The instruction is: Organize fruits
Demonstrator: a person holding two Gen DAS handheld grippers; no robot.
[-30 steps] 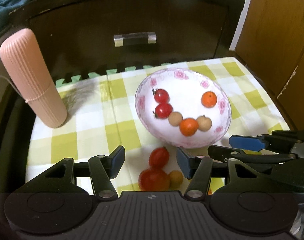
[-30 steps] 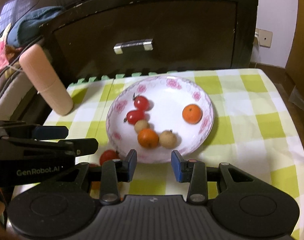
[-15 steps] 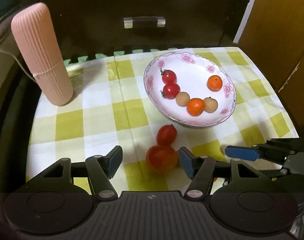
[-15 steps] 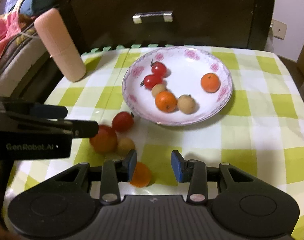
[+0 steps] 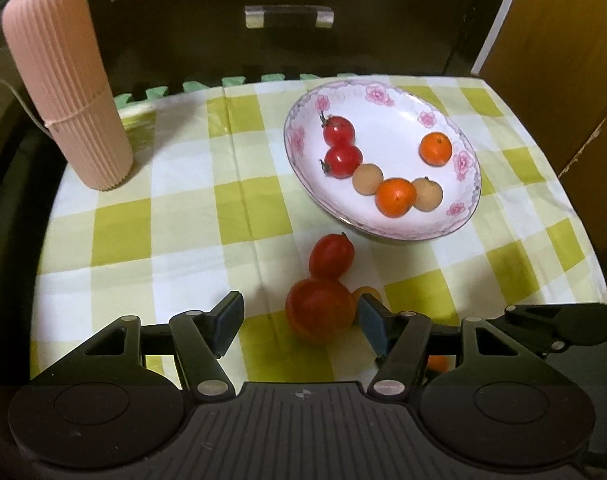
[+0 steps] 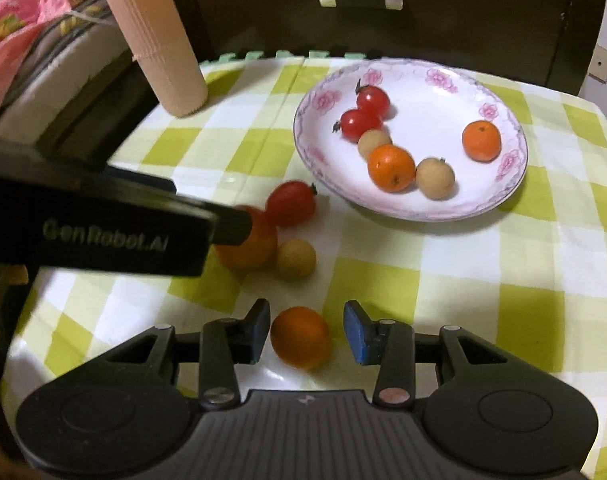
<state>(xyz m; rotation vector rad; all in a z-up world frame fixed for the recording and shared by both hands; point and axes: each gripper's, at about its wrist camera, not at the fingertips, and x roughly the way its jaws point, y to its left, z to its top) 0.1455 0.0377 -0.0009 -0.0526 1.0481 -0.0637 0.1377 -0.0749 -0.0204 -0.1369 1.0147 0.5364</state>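
Sorting was partly done: six fruits lay in the plate [image 6: 515,184], four loose on the cloth [image 6: 423,264] near it. The left gripper [image 5: 299,322] had just been opening; its jaws were spread around the big tomato [image 5: 319,312], not pressing. The right gripper [image 6: 307,332] bracketed the orange [image 6: 300,337], jaws apart, unclamped.

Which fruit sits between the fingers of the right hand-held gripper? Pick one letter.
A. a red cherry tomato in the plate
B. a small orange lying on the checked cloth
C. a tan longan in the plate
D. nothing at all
B: in the right wrist view the small orange lies on the checked cloth between the fingers of the right hand-held gripper, which stand apart from it and are not yet pressing on it.
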